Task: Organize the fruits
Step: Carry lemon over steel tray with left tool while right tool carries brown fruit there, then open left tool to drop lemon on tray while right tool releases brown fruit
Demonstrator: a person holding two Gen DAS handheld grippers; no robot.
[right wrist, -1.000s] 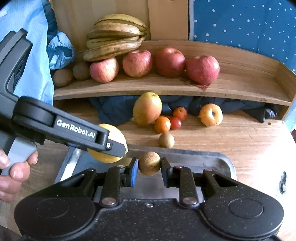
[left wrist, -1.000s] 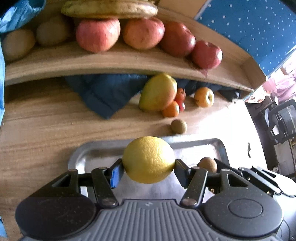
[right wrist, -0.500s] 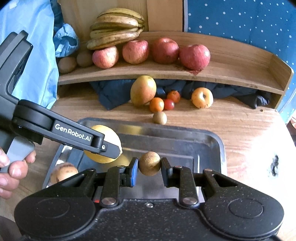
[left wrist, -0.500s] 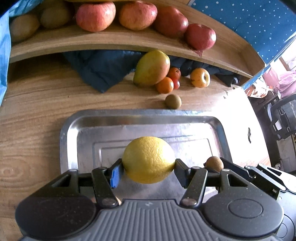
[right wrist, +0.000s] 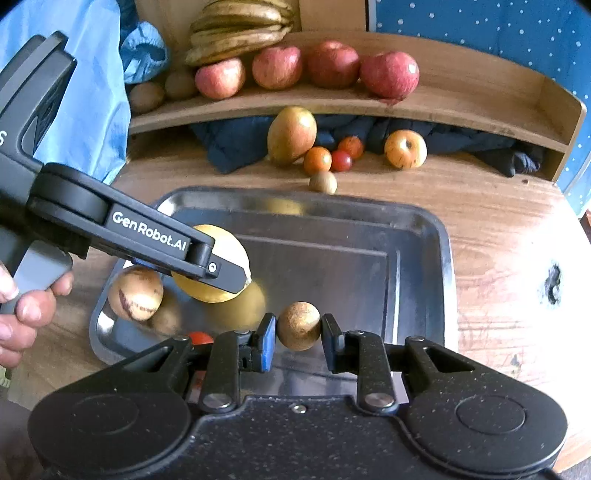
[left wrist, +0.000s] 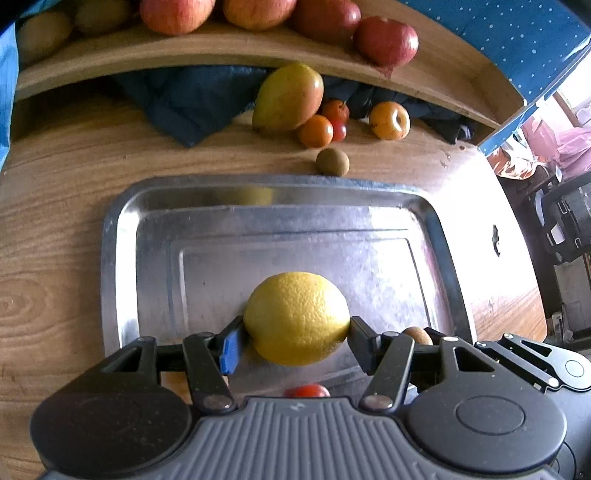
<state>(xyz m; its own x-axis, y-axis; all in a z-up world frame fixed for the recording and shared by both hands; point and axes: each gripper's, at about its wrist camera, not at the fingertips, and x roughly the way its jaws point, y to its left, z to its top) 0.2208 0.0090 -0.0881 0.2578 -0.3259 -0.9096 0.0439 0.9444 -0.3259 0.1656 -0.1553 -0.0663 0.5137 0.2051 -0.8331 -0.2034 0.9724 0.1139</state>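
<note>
My left gripper is shut on a yellow lemon, held just over the steel tray; the lemon also shows in the right wrist view behind the left gripper's finger. My right gripper is shut on a small brown kiwi above the tray. In the tray's near left corner lie a pale striped fruit and a red tomato. A mango, small orange and red fruits, a yellow apple and a loose kiwi lie on the table behind the tray.
A curved wooden shelf at the back carries red apples, bananas and kiwis. A dark blue cloth lies under it. Blue fabric hangs at the left. A person's hand grips the left tool.
Both grippers have drawn back toward the near side with their fruit, from the tray's far rim to over its near half. The striped fruit and tomato have come into view.
</note>
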